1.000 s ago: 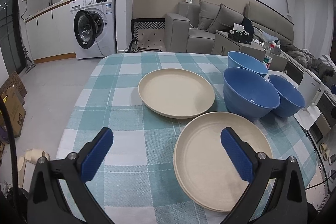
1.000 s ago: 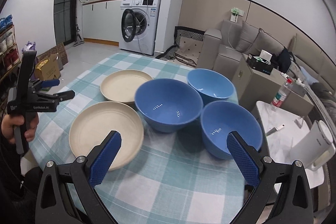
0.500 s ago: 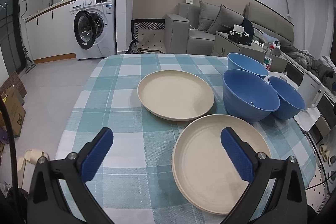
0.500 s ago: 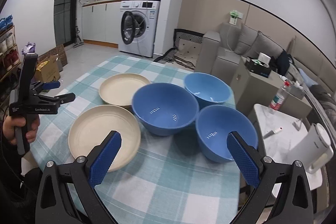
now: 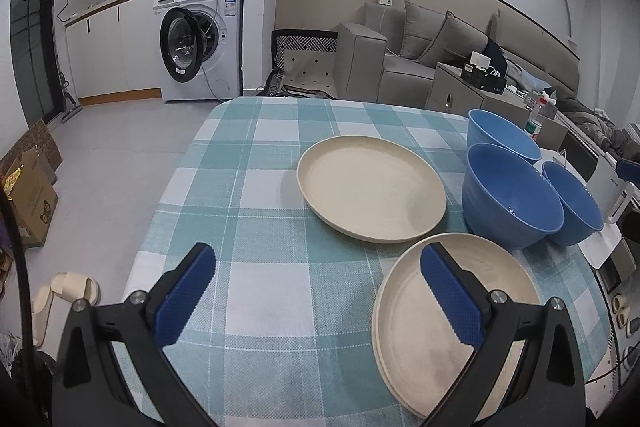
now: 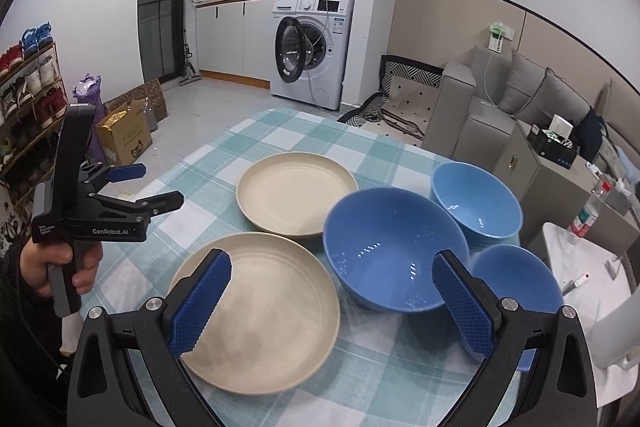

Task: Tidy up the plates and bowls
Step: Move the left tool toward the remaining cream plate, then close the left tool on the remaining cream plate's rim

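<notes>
With jaws spread and empty, left gripper (image 5: 318,291) hovers over checked table (image 5: 256,187): near plate (image 5: 456,311) under its right finger, far plate (image 5: 372,193) ahead, likely the stack target. Right gripper (image 6: 330,301), also spread and empty, straddles the large bowl (image 6: 394,247); two smaller bowls (image 6: 478,203) ahead-right for nesting.
</notes>
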`<state>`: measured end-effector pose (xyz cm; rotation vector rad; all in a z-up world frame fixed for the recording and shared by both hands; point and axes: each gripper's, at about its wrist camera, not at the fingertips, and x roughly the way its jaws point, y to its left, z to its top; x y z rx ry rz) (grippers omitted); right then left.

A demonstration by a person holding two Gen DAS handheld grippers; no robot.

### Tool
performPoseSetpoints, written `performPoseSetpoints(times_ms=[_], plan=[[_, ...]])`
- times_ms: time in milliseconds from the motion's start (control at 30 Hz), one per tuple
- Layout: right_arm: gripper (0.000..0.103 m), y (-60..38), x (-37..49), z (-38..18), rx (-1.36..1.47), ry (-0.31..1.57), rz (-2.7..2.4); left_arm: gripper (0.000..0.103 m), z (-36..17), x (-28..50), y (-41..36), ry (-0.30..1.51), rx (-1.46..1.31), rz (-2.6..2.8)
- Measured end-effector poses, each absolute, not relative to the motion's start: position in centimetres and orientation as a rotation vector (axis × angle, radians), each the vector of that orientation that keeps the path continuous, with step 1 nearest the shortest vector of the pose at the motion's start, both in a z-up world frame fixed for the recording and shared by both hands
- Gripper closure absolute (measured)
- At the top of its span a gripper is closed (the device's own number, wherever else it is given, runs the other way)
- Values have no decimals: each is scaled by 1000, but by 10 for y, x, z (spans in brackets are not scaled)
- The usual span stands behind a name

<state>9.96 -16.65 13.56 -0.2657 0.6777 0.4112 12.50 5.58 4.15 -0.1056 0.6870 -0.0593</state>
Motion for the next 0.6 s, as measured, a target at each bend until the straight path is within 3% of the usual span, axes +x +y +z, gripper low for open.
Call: performPoseSetpoints(times_ms=[600], plan=[[1, -134, 169, 114, -200, 721, 454, 0, 24, 163, 54, 751, -88, -44]])
